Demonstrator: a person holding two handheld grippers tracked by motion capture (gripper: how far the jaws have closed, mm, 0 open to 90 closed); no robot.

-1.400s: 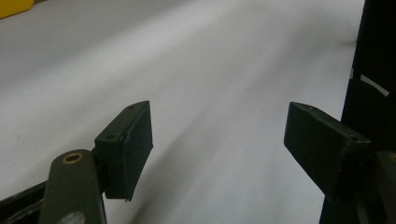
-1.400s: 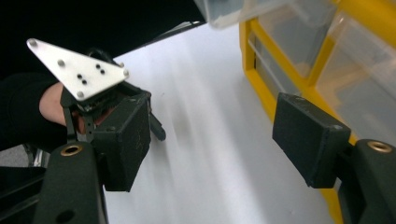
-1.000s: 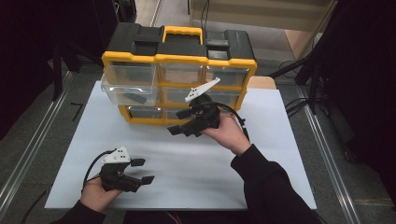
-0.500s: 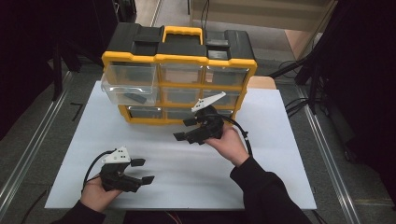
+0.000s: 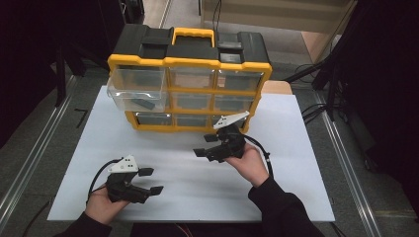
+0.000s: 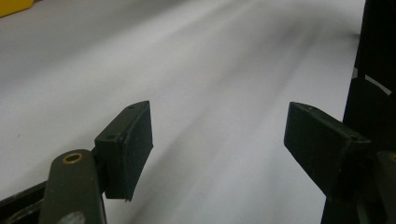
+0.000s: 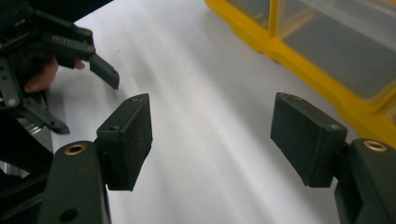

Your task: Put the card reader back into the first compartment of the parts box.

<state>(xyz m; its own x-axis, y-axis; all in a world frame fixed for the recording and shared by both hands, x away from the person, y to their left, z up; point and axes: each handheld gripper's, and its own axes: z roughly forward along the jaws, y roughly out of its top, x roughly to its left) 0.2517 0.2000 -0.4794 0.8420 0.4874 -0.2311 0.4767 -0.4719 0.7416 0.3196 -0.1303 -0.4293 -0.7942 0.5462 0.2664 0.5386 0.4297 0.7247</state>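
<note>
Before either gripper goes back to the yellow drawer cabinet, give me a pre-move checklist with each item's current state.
1. Right gripper empty, jaws apart: ok; its own view has only white mat between the pads.
2. Left gripper empty, jaws apart: ok; nothing between its pads.
3. White mat free between the grippers and the drawer cabinet: ok.
4. Top-left drawer accessible: ok; it stands pulled out beyond the other drawers.
5. Dark item in that drawer identified: cannot tell; too small to make out.
6. Remaining drawers pushed in: ok, as far as the high view shows.
</note>
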